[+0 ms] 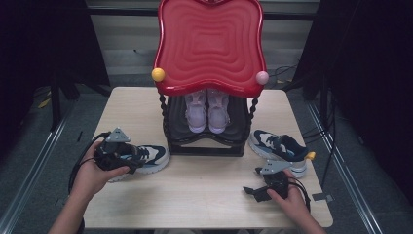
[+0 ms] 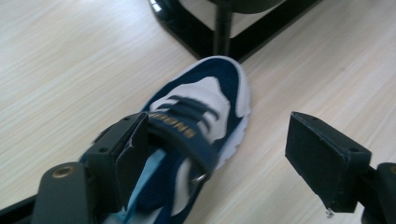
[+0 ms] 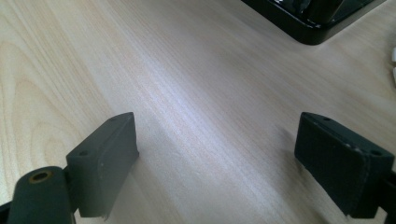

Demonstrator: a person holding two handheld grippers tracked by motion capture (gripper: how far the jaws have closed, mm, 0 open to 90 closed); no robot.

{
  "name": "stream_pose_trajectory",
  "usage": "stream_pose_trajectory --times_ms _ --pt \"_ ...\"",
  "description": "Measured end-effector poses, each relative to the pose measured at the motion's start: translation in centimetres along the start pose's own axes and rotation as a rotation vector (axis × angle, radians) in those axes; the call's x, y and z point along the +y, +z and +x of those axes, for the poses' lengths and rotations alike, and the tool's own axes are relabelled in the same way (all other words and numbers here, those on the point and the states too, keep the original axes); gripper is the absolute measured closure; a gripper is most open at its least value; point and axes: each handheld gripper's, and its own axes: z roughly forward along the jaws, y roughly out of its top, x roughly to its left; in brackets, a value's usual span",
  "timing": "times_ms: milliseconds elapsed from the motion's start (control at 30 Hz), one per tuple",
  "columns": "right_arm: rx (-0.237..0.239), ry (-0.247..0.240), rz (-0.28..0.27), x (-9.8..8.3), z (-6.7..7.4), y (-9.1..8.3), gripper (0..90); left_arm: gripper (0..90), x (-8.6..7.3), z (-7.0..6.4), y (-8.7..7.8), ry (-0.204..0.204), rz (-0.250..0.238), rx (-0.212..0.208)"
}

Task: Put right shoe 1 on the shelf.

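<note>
A navy and white sneaker lies on the table left of the rack, its toe pointing right. My left gripper reaches over its heel end. In the left gripper view, the sneaker has one black jaw resting at its tongue and collar, while the other jaw stands off its side with bare table between, so the left gripper is open. The matching sneaker sits right of the rack. My right gripper rests low near the front right and is open over bare wood.
A black shoe rack with a red wavy top stands at the table's middle back, holding a pink pair of shoes. Its base shows close ahead and at the upper right. The wooden table ends near my forearms.
</note>
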Motion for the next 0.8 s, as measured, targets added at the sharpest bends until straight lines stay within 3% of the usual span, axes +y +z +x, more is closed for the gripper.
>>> stream_pose_trajectory --times_ms 167,367,433,500,533,633,733,800 --pt "0.0 0.001 0.0 0.0 0.0 0.0 12.5 21.6 -1.2 0.8 -0.2 -0.014 0.016 0.03" --pt "0.0 0.001 0.0 0.0 0.0 0.0 12.5 28.6 -2.6 1.3 0.9 -0.006 0.069 0.043" --pt "0.0 0.001 0.0 0.0 0.0 0.0 12.5 37.2 -2.9 1.4 1.3 -0.011 0.067 0.043" --pt "0.0 0.001 0.0 0.0 0.0 0.0 12.5 39.2 -3.1 1.5 1.6 -0.001 0.075 0.038" --pt "0.0 0.001 0.0 0.0 0.0 0.0 12.5 46.1 -3.1 1.4 1.8 0.005 0.079 0.044" --pt "0.0 0.001 0.0 0.0 0.0 0.0 12.5 49.7 -3.2 1.3 2.2 0.014 0.086 0.055" --pt "0.0 0.001 0.0 0.0 0.0 0.0 12.5 61.6 -3.0 1.2 2.1 0.008 0.08 0.03" --pt "0.001 0.0 0.0 0.0 0.0 0.0 12.5 69.7 -2.8 1.0 2.0 0.022 0.09 0.047"
